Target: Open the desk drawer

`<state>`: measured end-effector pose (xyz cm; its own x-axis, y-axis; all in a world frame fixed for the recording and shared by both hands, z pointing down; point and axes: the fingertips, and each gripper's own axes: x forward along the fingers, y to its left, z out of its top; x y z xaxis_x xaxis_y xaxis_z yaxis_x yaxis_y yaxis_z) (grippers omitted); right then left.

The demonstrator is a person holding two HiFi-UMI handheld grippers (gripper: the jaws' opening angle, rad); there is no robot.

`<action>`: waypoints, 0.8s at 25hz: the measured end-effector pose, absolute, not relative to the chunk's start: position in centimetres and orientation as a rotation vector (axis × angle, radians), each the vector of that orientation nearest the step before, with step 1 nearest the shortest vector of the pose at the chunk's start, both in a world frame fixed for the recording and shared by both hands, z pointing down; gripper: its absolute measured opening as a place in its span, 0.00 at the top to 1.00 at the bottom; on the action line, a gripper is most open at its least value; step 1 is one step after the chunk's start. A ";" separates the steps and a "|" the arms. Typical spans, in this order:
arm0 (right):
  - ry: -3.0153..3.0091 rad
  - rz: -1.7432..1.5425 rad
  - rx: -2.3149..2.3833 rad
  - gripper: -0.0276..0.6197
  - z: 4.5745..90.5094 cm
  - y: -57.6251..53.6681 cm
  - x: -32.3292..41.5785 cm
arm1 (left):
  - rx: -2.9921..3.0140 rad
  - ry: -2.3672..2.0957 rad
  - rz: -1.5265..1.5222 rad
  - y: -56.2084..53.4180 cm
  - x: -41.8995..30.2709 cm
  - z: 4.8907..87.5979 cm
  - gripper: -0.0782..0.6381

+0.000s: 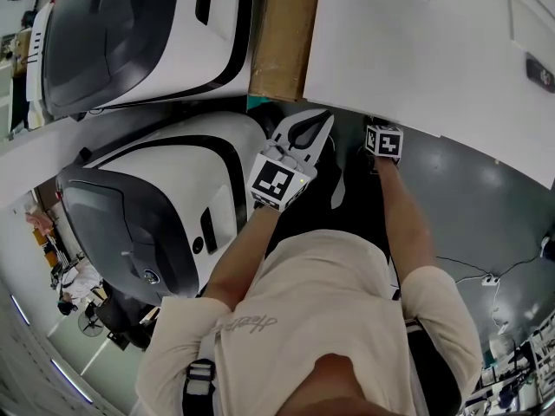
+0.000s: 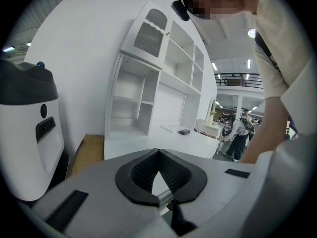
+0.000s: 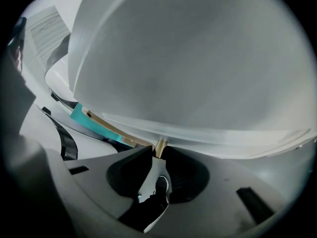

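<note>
Two tools: right tool (image 3: 159, 152) pinches the tan drawer knob (image 3: 160, 146) at lower centre, so pull straight out with firm grip; left tool (image 2: 158, 153) closed, empty.

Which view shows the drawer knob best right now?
Right gripper view: the tan knob sits between the right gripper's jaw tips, touching both, under the desk edge. Head view shows only that gripper at the desk edge, the knob hidden. Left gripper view shows the desk top, no knob.
</note>
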<state>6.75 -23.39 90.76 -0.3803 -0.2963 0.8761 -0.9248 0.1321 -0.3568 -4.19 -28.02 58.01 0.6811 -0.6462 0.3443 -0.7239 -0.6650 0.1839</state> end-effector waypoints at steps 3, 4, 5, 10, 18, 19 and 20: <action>-1.773 1.262 1.178 0.82 90.7 -23.2 6.8 | 2.593 -1.075 0.359 -27.9 -4.0 57.9 0.89; -1.771 1.262 1.179 0.82 90.6 -23.1 6.8 | 2.595 -1.071 0.359 -27.9 -4.0 57.9 0.89; -1.771 1.263 1.179 0.82 90.6 -23.1 6.8 | 2.597 -1.068 0.360 -27.8 -4.0 57.9 0.89; -1.763 1.262 1.184 0.82 90.5 -22.1 6.7 | 2.603 -1.050 0.362 -27.2 -4.0 57.9 0.89; -1.763 1.276 1.170 0.82 90.8 -20.0 6.2 | 2.624 -1.031 0.369 -25.9 -4.2 57.6 0.89; -1.766 1.278 1.169 0.82 90.9 -19.8 6.2 | 2.625 -1.030 0.365 -25.8 -4.1 57.5 0.89; -1.764 1.277 1.170 0.82 90.8 -19.6 6.2 | 2.625 -1.030 0.360 -25.6 -4.1 57.4 0.89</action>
<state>6.21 -19.55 90.83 -0.3845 -0.2815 0.8792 -0.9231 0.1242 -0.3639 -4.07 -25.63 57.43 0.7119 -0.6171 0.3351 -0.6916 -0.6990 0.1820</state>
